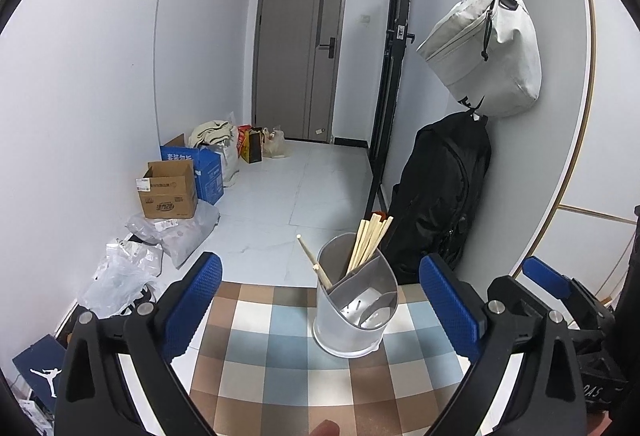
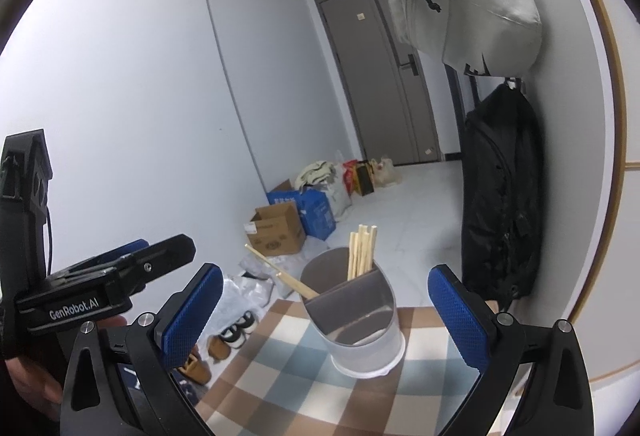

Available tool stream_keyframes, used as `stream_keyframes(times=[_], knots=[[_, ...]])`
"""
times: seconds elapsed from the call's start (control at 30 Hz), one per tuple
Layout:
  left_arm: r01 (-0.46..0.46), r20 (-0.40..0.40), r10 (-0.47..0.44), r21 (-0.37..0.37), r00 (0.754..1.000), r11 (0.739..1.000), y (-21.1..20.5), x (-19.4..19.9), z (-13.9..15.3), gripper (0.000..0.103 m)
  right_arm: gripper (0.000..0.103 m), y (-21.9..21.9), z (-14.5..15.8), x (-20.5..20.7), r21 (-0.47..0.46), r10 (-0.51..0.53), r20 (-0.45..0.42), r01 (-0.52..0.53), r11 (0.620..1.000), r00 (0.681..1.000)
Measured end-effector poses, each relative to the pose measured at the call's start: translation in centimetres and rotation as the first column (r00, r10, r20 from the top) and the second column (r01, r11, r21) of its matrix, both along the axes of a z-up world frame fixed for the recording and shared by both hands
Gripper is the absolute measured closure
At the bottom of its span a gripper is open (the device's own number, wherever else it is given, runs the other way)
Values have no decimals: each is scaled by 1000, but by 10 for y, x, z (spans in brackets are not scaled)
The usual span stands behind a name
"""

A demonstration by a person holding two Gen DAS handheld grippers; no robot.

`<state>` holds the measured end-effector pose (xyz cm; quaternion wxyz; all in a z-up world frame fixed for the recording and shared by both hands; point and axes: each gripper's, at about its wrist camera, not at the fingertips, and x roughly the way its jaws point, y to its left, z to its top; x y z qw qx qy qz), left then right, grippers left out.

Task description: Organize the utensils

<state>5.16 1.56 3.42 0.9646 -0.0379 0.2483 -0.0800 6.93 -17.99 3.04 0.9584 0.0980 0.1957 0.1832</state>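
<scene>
A translucent grey utensil holder with an inner divider stands near the far edge of a table under a checked cloth. A bundle of wooden chopsticks stands upright in its back compartment. Loose chopsticks lean out to the left from another compartment. My left gripper is open, its blue pads on either side of the holder and apart from it. My right gripper is open likewise, with nothing held. The left gripper also shows at the left of the right wrist view.
A black backpack and a pale bag hang on the wall to the right of the table. Cardboard boxes, plastic bags and shoes lie on the floor to the left. A grey door closes the hallway.
</scene>
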Motion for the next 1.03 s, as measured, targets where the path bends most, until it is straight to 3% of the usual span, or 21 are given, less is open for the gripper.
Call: stream_keyframes(times=[1.03], knots=[[10,5,-10,-2,1000,1000,-2,-2,-8,6,0,-2,-5,1,4,-9,-13,9,1000,1000]])
